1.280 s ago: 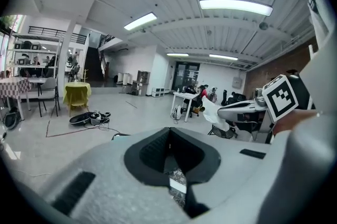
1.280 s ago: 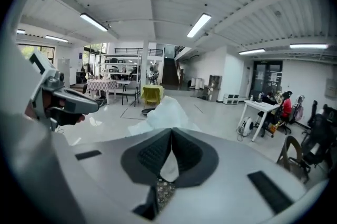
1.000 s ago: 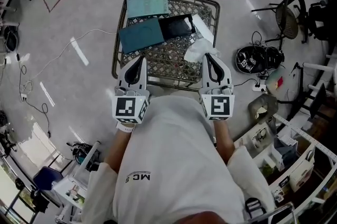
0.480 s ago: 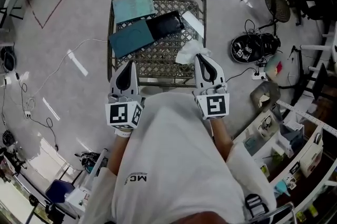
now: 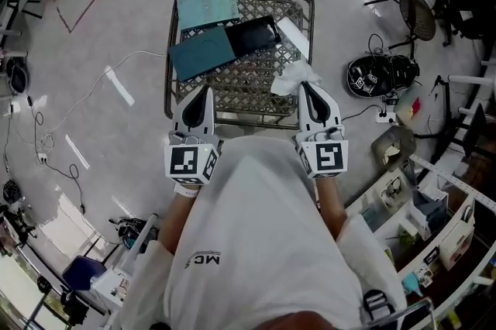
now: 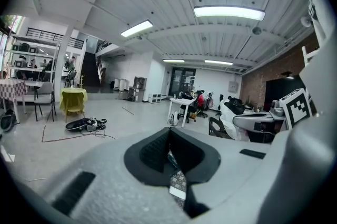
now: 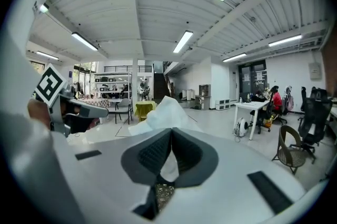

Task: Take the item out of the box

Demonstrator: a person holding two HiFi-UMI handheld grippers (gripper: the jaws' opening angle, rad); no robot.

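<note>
A wire-mesh table (image 5: 167,73) carries a dark teal box (image 5: 202,53), a lighter teal lid (image 5: 207,6), a black flat item (image 5: 253,36) and a white strip (image 5: 292,32). My right gripper (image 5: 304,86) hangs over the table's near right edge, shut on a crumpled white paper (image 5: 291,77). In the right gripper view that paper (image 7: 163,112) sticks out past the closed right gripper (image 7: 171,136). Over the near left edge my left gripper (image 5: 203,91) points up with its jaws together and nothing in them; the left gripper view shows the same (image 6: 169,136).
A black helmet (image 5: 380,82) and cables lie on the floor to the right of the table. A chair (image 5: 422,11) stands further right. A white cable (image 5: 101,77) runs across the floor on the left. Shelves with small boxes (image 5: 418,220) fill the lower right.
The head view swayed left and back. Both grippers kept their places at the table's near edge, and the right one kept its hold on the white paper.
</note>
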